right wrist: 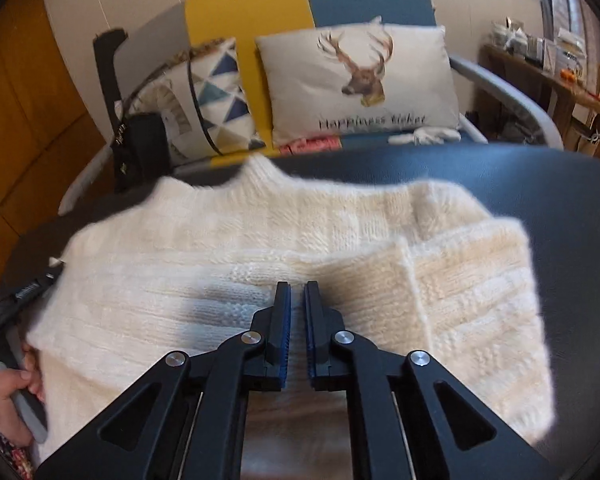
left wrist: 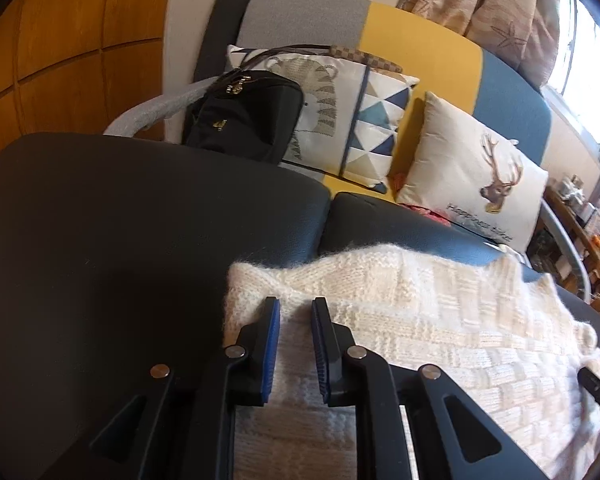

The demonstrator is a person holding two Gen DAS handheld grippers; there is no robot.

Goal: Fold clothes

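Observation:
A cream knitted sweater lies spread on a black padded surface. My left gripper sits at the sweater's left corner, its blue pads standing narrowly apart with knit bunched between them. In the right wrist view the sweater lies with its collar away from me and a sleeve folded across its right side. My right gripper is low over the middle of the sweater, pads almost together on a thin ridge of knit. The left gripper shows at the sweater's left edge, held by a hand.
Behind the padded surface stands a grey, yellow and blue sofa with a deer cushion, a triangle-pattern cushion and a black bag. A cluttered wooden shelf is at the right, wood panelling at the left.

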